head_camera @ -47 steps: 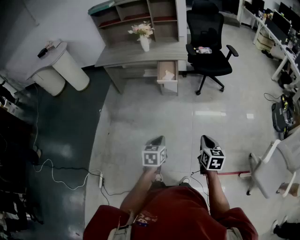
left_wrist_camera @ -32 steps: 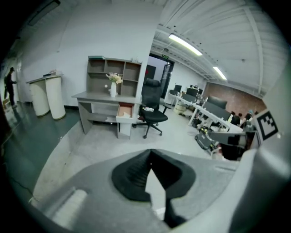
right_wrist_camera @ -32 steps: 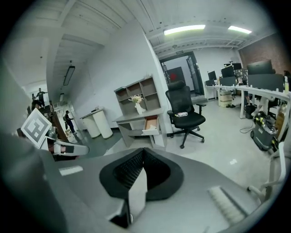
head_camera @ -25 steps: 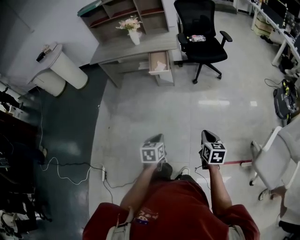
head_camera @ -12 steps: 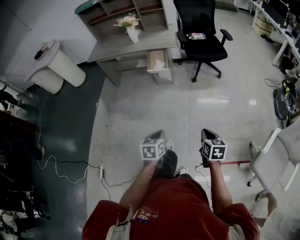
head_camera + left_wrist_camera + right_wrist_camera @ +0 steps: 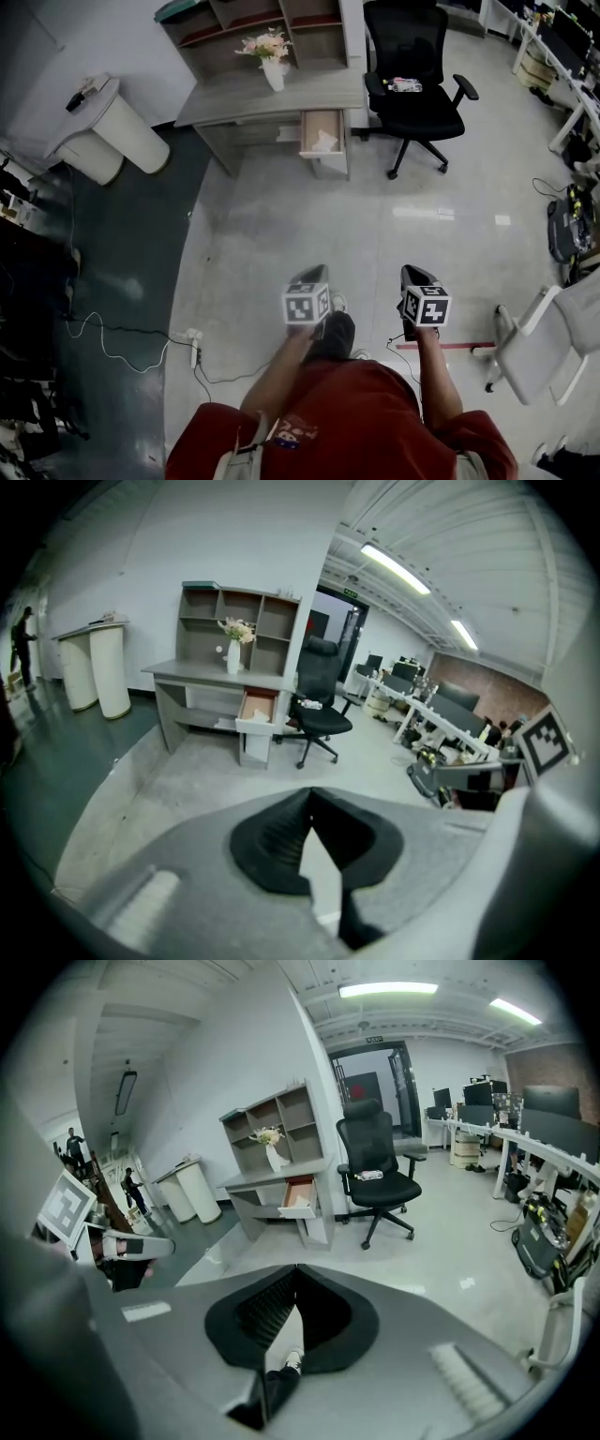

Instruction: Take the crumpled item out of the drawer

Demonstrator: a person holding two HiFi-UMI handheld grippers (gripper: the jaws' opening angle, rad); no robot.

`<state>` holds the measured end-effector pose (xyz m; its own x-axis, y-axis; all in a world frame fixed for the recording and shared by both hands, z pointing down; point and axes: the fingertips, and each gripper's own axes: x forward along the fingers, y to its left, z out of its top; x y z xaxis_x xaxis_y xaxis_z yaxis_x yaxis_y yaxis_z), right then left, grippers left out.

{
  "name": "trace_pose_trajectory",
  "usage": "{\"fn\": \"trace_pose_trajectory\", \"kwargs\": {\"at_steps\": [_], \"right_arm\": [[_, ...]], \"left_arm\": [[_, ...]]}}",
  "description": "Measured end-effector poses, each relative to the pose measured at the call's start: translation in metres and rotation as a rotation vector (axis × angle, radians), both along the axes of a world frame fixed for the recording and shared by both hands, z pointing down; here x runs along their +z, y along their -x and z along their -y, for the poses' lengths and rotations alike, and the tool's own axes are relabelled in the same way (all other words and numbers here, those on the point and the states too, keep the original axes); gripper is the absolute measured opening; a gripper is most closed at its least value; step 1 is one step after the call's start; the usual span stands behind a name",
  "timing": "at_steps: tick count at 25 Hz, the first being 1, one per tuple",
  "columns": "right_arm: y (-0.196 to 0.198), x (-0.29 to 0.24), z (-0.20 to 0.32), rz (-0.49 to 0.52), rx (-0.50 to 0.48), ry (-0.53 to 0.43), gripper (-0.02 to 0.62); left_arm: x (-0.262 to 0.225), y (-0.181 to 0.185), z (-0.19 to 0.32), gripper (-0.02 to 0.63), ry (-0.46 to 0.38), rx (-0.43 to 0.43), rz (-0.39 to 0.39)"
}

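Note:
An open drawer (image 6: 322,133) juts from the grey desk (image 6: 253,101) far ahead across the floor. A pale crumpled item (image 6: 325,142) lies in it. The drawer (image 6: 255,710) also shows in the left gripper view, and the drawer (image 6: 297,1196) with the crumpled item (image 6: 301,1207) in the right gripper view. My left gripper (image 6: 309,276) and right gripper (image 6: 414,276) are held side by side at waist height, well short of the desk. Both are shut with nothing between the jaws; the left gripper (image 6: 310,793) and right gripper (image 6: 297,1268) tips meet.
A black office chair (image 6: 413,97) stands right of the drawer. A vase of flowers (image 6: 273,58) and a shelf unit (image 6: 253,23) sit on the desk. White bins (image 6: 117,131) stand at left, a cable with a power strip (image 6: 193,339) crosses the floor, and a white chair (image 6: 539,349) is at right.
The person has stepped across the floor, a leg swinging forward under the grippers, and the desk has shifted slightly in view. Both grippers stayed shut and side by side.

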<state>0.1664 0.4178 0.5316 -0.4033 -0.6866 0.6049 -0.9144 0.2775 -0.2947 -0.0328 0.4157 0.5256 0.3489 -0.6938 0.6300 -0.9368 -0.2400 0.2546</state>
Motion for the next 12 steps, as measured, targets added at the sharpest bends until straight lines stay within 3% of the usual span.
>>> {"fn": "trace_pose_trajectory", "kwargs": {"at_steps": [12], "right_arm": [[0.056,-0.026,0.138,-0.009,-0.003,-0.029,0.002]], "left_arm": [[-0.006,0.049,0.134,-0.003,0.006,0.02,-0.01]]}}
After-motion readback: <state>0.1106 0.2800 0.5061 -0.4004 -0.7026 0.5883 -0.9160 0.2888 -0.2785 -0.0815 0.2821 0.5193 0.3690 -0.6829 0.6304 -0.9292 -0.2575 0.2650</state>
